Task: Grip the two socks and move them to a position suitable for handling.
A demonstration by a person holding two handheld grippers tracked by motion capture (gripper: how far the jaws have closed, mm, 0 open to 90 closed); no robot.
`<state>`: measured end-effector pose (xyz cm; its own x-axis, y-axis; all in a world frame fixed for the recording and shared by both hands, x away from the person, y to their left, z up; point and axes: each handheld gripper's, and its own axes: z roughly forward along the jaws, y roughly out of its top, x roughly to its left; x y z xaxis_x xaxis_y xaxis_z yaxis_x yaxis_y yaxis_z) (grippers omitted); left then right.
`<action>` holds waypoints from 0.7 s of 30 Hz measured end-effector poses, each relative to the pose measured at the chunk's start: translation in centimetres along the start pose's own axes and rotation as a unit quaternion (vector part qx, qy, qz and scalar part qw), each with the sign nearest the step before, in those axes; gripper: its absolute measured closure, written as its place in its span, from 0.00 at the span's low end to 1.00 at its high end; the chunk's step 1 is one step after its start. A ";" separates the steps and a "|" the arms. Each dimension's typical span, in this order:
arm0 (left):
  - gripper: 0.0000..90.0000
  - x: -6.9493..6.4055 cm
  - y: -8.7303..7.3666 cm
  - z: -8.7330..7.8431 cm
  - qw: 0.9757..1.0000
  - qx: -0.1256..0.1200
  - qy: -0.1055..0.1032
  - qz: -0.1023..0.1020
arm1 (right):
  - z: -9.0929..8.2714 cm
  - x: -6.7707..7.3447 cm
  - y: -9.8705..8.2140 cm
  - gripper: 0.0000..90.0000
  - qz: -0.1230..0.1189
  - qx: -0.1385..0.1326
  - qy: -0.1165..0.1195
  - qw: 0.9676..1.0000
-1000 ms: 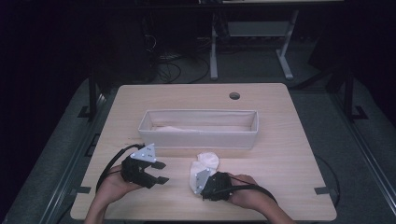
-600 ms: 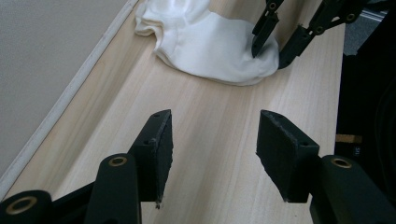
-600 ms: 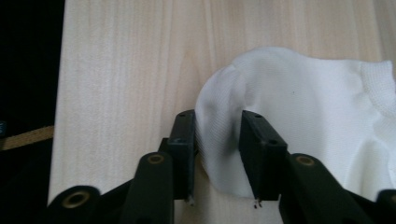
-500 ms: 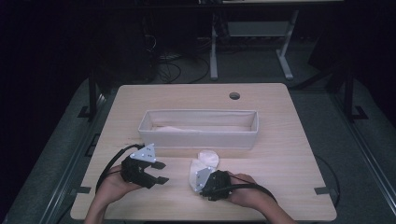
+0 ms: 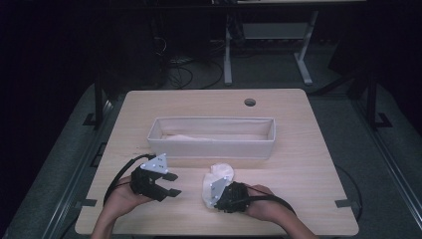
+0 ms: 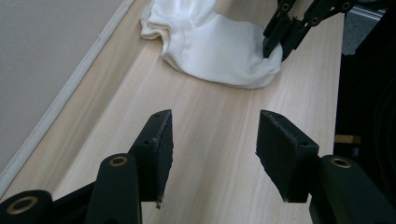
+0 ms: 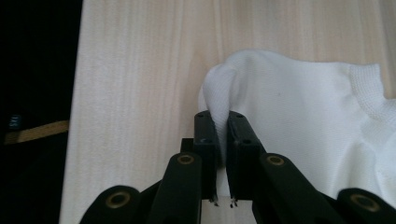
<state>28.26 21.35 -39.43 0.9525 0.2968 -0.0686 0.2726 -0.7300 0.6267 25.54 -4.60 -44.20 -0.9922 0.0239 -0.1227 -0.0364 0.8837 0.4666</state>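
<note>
A white sock [image 5: 217, 180] lay on the worktop [image 5: 298, 174], near the edge by the person, a bit to the 5 o'clock side of the middle in the high view. It sat just in front of a long white cloth bin [image 5: 211, 136], close to it but not touching.

The right claw [image 7: 223, 135] had just been closing, and its two black jaws were pinching a fold of the sock between them. In the right claw's view the fold stood up from the jaws toward 12 o'clock, and the rest of the sock spread out toward 3 o'clock. In the high view the right claw [image 5: 215, 191] was at the sock's end nearest the person.

The left claw [image 6: 214, 154] was spread apart with bare wood between its jaws. It held nothing. In the high view the left claw [image 5: 169, 184] rested at 9 o'clock from the sock, near it but apart. In its own view the sock [image 6: 219, 46] lay ahead at 12 o'clock, with the right claw [image 6: 280, 44] nipping its far end.
</note>
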 end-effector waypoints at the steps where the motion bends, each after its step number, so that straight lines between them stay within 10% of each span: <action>1: 0.51 0.0 0.0 0.1 1.000 0.000 0.000 0.001 | 0.0 0.1 0.0 0.93 0.002 -0.001 0.003 1.000; 21: 0.52 -0.4 0.7 0.7 1.000 0.009 -0.008 0.017 | -1.8 0.9 0.4 0.93 0.007 -0.016 0.032 0.999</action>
<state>28.14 20.26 -39.49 0.9631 0.2623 -0.0603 0.2428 -0.7501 0.6152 24.39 -5.10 -42.58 -0.9981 0.0054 -0.0612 -0.0256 0.8681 0.4958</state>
